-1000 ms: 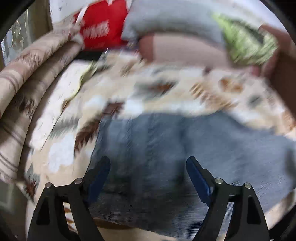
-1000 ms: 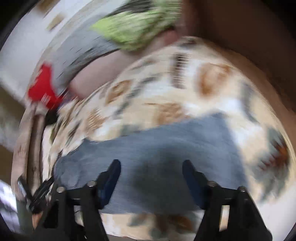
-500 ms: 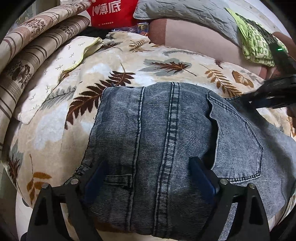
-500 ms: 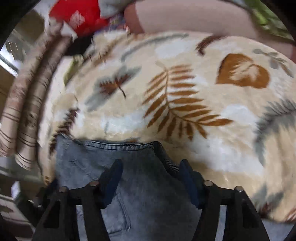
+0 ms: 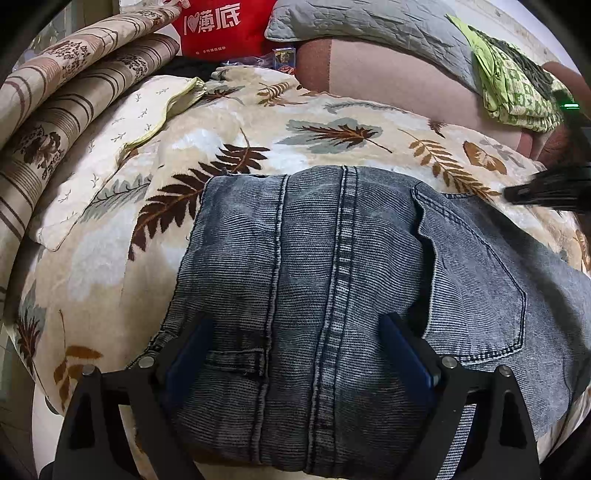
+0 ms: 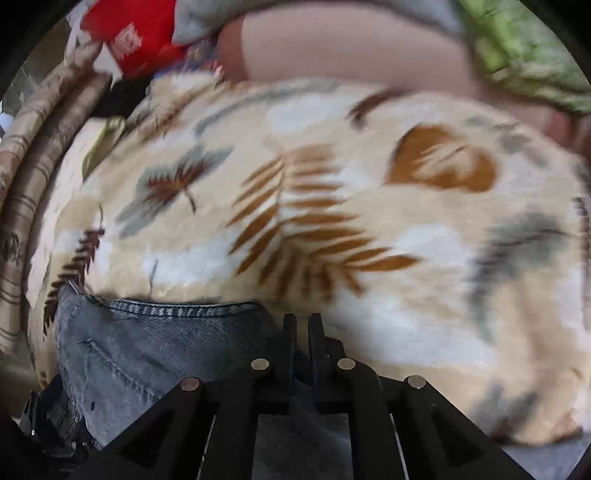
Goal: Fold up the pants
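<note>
Grey-blue denim pants (image 5: 332,258) lie flat on a leaf-patterned blanket (image 5: 332,129), back pocket up. My left gripper (image 5: 295,325) stands open over the waist end, one finger on each side of the centre seam and a belt loop. Nothing is pinched between its pads. In the right wrist view the pants (image 6: 147,350) fill the lower left, and my right gripper (image 6: 299,321) is shut on their stitched far edge where it meets the blanket (image 6: 369,221). From the left wrist view, the right gripper (image 5: 546,192) shows as a dark shape at the pants' far right corner.
Striped rolled quilts (image 5: 55,110) line the left side, with a cream pillow (image 5: 110,147) beside them. At the back are a red bag (image 5: 218,26), a grey pillow (image 5: 369,29), a pink bolster (image 5: 388,74) and a green cloth (image 5: 509,85).
The right gripper swept across the blanket to the pants' far edge and its jaws closed there. The left gripper sank slightly over the waist and stayed open.
</note>
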The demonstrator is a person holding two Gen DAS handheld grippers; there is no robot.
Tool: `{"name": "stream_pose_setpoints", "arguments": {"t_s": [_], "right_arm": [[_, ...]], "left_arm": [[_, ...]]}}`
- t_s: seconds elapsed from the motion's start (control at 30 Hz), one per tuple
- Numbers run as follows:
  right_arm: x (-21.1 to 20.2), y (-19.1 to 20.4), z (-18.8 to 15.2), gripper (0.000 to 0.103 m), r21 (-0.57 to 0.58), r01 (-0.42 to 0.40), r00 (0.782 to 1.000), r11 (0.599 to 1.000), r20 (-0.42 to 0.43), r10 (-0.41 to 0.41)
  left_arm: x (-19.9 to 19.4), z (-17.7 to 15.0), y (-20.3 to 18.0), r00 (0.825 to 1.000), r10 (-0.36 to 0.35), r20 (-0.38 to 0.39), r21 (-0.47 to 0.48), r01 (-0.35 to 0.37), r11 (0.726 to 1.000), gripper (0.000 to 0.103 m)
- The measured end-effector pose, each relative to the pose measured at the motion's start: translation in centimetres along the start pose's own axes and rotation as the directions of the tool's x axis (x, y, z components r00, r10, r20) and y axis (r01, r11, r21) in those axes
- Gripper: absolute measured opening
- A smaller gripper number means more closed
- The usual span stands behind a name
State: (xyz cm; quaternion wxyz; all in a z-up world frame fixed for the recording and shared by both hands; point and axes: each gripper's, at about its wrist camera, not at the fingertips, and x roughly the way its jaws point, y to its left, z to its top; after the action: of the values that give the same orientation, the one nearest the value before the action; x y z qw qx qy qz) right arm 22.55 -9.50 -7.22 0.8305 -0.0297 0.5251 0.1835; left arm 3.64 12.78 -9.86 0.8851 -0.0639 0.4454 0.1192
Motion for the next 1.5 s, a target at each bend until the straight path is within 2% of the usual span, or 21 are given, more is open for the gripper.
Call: {"name": "stream_pose_setpoints", "arguments": {"t_s": [0.07, 0.17, 0.27, 0.3, 0.33, 0.4, 0.47, 0.53, 0.67, 0.77, 0.8, 0.83, 0.87, 1.0, 1.2, 1.23, 1.27, 1.3, 1.37, 1.43, 1.5], "right_arm": [[-3.6, -1.1, -2.0, 0.013, 0.059, -0.083, 0.995, 0.995, 0.065, 0.079], [-6.6, -2.6, -6.3, 0.026, 0.164, -0.207, 0.978, 0.964, 0.068, 0.199], [-7.2, -5.3, -10.3, 0.054, 0.264, -0.261, 0.965, 0.928, 0.069, 0.252], [-6.9, -6.3, -10.7, 0.070, 0.286, -0.252, 0.968, 0.925, 0.071, 0.241], [-6.2, -7.7, -11.5, 0.074, 0.323, -0.219, 0.976, 0.921, 0.072, 0.207], [-3.6, -11.6, -12.4, 0.071, 0.420, -0.176, 0.983, 0.890, 0.027, 0.182], [-4.4, -14.3, -13.2, 0.071, 0.518, -0.324, 0.944, 0.792, 0.117, 0.310], [-7.5, -15.0, -13.6, 0.071, 0.482, -0.385, 0.923, 0.787, 0.199, 0.330], [-11.3, -19.0, -15.3, 0.076, 0.471, -0.412, 0.905, 0.780, 0.311, 0.290], [-8.7, -25.7, -17.1, 0.079, 0.634, -0.335, 0.941, 0.697, 0.264, 0.213], [-7.5, -26.9, -17.2, 0.075, 0.654, -0.345, 0.938, 0.673, 0.252, 0.237], [-7.1, -28.4, -17.7, 0.074, 0.667, -0.416, 0.909, 0.618, 0.303, 0.285], [-8.1, -28.5, -17.7, 0.075, 0.665, -0.439, 0.898, 0.604, 0.325, 0.295], [-13.3, -26.9, -18.5, 0.076, 0.573, -0.474, 0.875, 0.669, 0.393, 0.284], [-15.4, -24.2, -24.6, 0.077, 0.567, -0.513, 0.857, 0.645, 0.376, 0.352], [-14.4, -24.3, -25.3, 0.079, 0.578, -0.508, 0.861, 0.639, 0.365, 0.354], [-12.8, -24.8, -26.0, 0.078, 0.607, -0.464, 0.886, 0.645, 0.321, 0.336], [-11.2, -25.6, -26.6, 0.072, 0.640, -0.440, 0.897, 0.629, 0.289, 0.334], [-12.3, -25.9, -26.8, 0.072, 0.654, -0.463, 0.886, 0.598, 0.331, 0.324], [-14.3, -25.1, -26.3, 0.072, 0.630, -0.414, 0.908, 0.658, 0.337, 0.249], [-15.4, -23.7, -25.7, 0.072, 0.583, -0.434, 0.897, 0.686, 0.349, 0.271]], "left_arm": [[0.0, 0.0, 0.0, 1.000, 0.003, 0.002, -0.002, -0.003, 1.000, 0.093], [0.0, 0.0, 0.0, 1.000, 0.012, 0.008, -0.003, -0.012, 1.000, 0.094], [0.1, -0.1, -0.1, 1.000, 0.026, 0.015, -0.009, -0.026, 1.000, 0.096], [0.1, -0.1, -0.1, 0.999, 0.029, 0.017, -0.009, -0.029, 1.000, 0.096], [0.1, -0.1, -0.2, 0.999, 0.037, 0.020, -0.008, -0.036, 0.999, 0.097], [0.1, -0.1, -0.3, 0.999, 0.044, 0.025, -0.004, -0.044, 0.999, 0.097], [0.0, 0.0, -0.2, 0.999, 0.043, 0.026, 0.002, -0.043, 0.999, 0.097], [0.1, 0.0, -0.1, 0.999, 0.036, 0.022, -0.006, -0.036, 0.999, 0.097], [0.0, 0.1, -0.5, 0.998, 0.057, 0.023, 0.008, -0.057, 0.998, 0.098], [0.0, 0.4, -0.7, 0.997, 0.071, 0.007, 0.011, -0.071, 0.997, 0.097], [-0.1, 0.5, -0.7, 0.997, 0.075, 0.000, 0.007, -0.075, 0.997, 0.097], [-0.4, 0.7, -0.8, 0.996, 0.084, -0.004, 0.003, -0.084, 0.996, 0.097], [-1.1, 0.8, -0.9, 0.996, 0.093, 0.002, 0.000, -0.093, 0.996, 0.097], [-4.4, 1.1, -2.5, 0.997, 0.051, 0.064, 0.015, -0.052, 0.999, 0.097], [-5.7, -0.4, -7.5, 0.994, -0.054, 0.090, 0.141, 0.041, 0.989, 0.097], [-5.2, -0.7, -8.2, 0.996, -0.054, 0.077, 0.164, 0.040, 0.986, 0.097], [-4.0, -1.1, -9.0, 0.998, -0.033, 0.044, 0.201, 0.023, 0.979, 0.097], [-2.4, -1.6, -9.7, 1.000, 0.006, 0.002, 0.238, -0.007, 0.971, 0.097], [-1.2, -2.2, -9.7, 1.000, 0.019, -0.023, 0.256, -0.012, 0.967, 0.098], [-1.7, -2.2, -8.9, 1.000, 0.001, -0.008, 0.226, 0.001, 0.974, 0.097], [-2.3, -2.1, -8.2, 1.000, -0.002, -0.007, 0.210, 0.003, 0.978, 0.097]]}}
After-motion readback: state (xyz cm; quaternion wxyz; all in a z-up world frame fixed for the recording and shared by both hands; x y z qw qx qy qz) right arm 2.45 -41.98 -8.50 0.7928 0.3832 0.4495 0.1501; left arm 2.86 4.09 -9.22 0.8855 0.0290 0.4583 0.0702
